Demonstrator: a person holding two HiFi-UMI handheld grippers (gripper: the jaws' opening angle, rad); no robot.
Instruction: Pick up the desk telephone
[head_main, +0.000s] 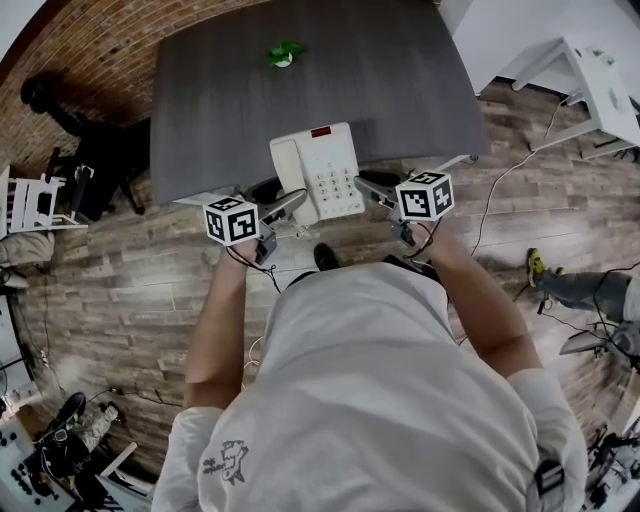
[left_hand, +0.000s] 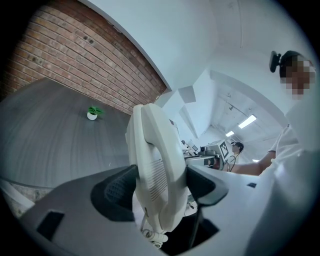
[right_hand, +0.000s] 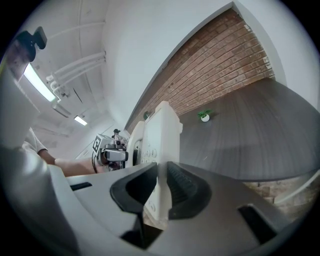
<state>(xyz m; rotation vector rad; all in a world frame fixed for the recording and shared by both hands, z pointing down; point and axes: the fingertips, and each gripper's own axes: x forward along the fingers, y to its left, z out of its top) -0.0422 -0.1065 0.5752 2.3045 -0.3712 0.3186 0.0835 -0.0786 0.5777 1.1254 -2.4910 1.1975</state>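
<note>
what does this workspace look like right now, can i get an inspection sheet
surface: dark grey desk
job's things: desk telephone at the desk's near edge, handset on its cradle
clutter: small potted plant at the far side
grippers: left tongs shut on the telephone's handset side; right tongs shut on its other edge
cables: coiled cord under the telephone; white cable on the wooden floor
surroundings: brick wall, white table

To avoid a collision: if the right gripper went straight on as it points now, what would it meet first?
The desk telephone: the tongs of the right gripper clamp its edge, so it would probably just push it.
</note>
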